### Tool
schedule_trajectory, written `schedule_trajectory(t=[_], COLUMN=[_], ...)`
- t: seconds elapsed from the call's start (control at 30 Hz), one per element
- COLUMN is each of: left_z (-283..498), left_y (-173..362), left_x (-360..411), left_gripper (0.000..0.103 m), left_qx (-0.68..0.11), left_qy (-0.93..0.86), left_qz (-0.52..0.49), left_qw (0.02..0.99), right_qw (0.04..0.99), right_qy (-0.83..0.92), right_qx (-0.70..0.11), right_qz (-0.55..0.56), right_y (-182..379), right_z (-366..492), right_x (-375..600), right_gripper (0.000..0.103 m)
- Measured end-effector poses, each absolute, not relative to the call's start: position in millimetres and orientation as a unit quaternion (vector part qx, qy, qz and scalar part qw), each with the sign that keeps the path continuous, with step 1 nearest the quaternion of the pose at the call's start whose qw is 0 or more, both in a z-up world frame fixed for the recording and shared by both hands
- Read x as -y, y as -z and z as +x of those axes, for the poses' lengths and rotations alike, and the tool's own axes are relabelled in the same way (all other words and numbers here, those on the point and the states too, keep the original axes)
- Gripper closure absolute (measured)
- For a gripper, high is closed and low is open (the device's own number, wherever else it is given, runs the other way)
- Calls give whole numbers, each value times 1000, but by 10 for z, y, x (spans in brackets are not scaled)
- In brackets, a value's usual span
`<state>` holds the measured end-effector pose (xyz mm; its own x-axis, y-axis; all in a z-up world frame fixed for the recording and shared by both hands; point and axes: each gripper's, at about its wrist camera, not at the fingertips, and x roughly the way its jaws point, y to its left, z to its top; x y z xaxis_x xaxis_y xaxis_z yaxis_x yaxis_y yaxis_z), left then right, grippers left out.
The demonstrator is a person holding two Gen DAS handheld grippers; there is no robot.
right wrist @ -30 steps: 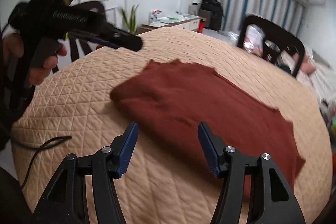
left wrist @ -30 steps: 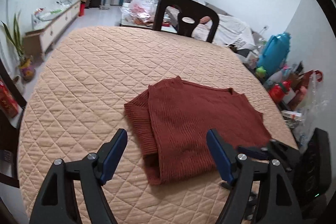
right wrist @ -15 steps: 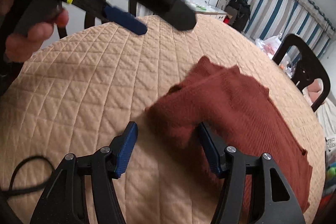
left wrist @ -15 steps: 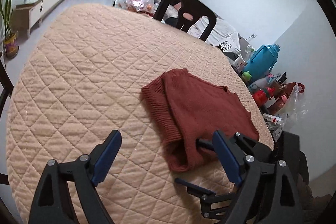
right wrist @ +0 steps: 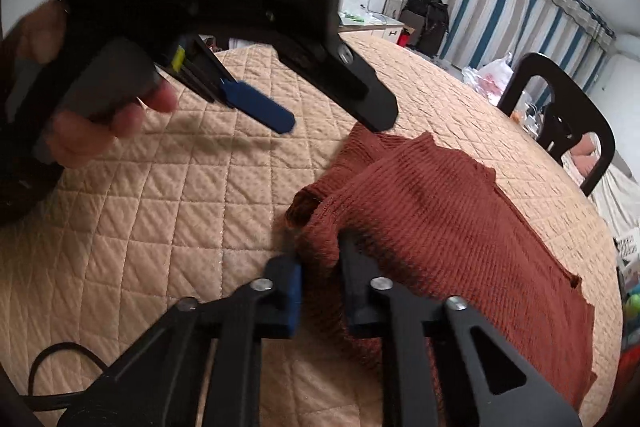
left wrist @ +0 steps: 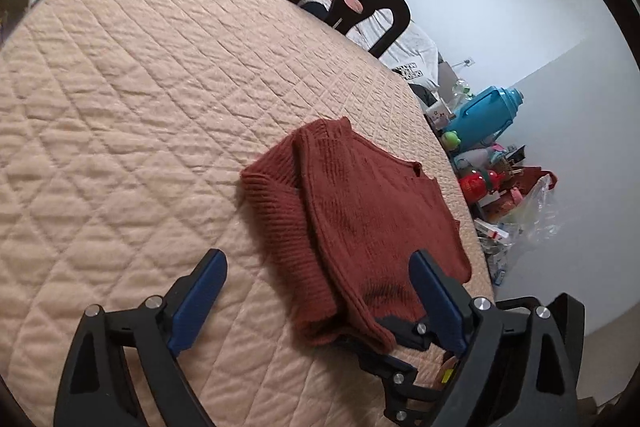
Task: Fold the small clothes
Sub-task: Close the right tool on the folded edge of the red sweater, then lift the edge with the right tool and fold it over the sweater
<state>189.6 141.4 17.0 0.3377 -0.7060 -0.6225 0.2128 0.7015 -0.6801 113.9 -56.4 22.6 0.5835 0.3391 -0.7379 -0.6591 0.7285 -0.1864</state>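
A rust-red knitted sweater [left wrist: 368, 211] lies partly folded on the quilted beige table cover [left wrist: 120, 107]. In the right wrist view my right gripper [right wrist: 318, 255] is closing, its pads pinching the near corner of the sweater [right wrist: 440, 219], which bunches up between them. My left gripper [left wrist: 318, 259] hovers low over the sweater's near left edge, jaws wide and still opening, with cloth below them but nothing gripped. The right wrist view shows the left gripper [right wrist: 336, 125] held by a hand [right wrist: 80, 131] above the sweater's far corner.
A black chair [left wrist: 360, 3] stands at the table's far side. Beyond the right edge sit a blue jug [left wrist: 484, 111], toys and plastic bags. A black cable [right wrist: 52, 367] lies on the cover near the right gripper. The table edge curves close to the sweater.
My right gripper moved up to the sweater's near corner and closed on it, lifting the fold a little. The left gripper came lower and nearer to the sweater with its jaws wider.
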Motion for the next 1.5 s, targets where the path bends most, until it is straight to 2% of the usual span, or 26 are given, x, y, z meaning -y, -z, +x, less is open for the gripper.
schedule_trajectory(t=[0.3, 0.57, 0.63, 0.73, 0.83, 0.9, 0.93, 0.97, 1.13, 1.5], left_z=[2133, 2282, 2327, 2341, 2365, 2410, 2416, 2410, 2392, 2319], left_y=[-77, -105, -110, -95, -94, -57, -48, -48, -132, -618], left_x=[-1227, -1061, -1034, -1017, -1023, -1034, -1022, -1006, -914, -577], left_gripper=[8, 8, 19, 28, 41, 63, 68, 77, 82, 82], left_qx=[-518, -524, -525, -534, -544, -555, -558, -559, -555, -521], left_qy=[305, 296, 291, 280, 269, 255, 246, 243, 236, 262], left_qz=[-288, -282, -272, -258, -247, -255, -250, -242, -225, -216], left_qw=[746, 747, 752, 755, 756, 749, 752, 755, 765, 783], right_qw=[871, 874, 874, 874, 873, 872, 872, 872, 877, 895], right_qy=[-301, -310, -312, -312, -315, -317, -317, -317, -315, -306], right_qx=[-337, -335, -335, -335, -337, -339, -339, -338, -334, -311], right_qz=[-192, -168, -165, -162, -159, -157, -157, -158, -143, -95], right_y=[-331, -377, -376, -377, -371, -362, -359, -359, -404, -628], right_z=[1124, 1135, 1134, 1130, 1147, 1170, 1171, 1163, 1176, 1072], right_x=[714, 781, 787, 811, 824, 827, 822, 816, 904, 1249], right_gripper=[93, 93, 93, 93, 93, 93, 93, 93, 93, 93])
